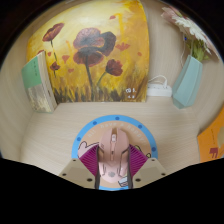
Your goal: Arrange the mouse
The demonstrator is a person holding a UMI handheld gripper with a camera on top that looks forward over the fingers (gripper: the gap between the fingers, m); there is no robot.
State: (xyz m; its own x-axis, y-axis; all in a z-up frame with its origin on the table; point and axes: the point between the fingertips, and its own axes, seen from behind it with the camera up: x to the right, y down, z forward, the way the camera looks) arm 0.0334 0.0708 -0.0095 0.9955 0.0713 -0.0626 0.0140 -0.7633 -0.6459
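A pink computer mouse [112, 150] lies lengthwise between my fingers, its front pointing away from me. It is over a round tan mouse mat with a blue rim [80, 138] on the pale table. My gripper [113, 166] is shut on the mouse. The magenta pads [90, 160] press on its left and right sides. I cannot tell whether the mouse rests on the mat or hangs just above it.
A poppy painting [95, 50] stands against the back wall. A book [40, 82] leans at the left. A pale blue vase [188, 82] with flowers stands at the right, with a small white object [158, 90] beside it. An orange thing [213, 135] is at the far right.
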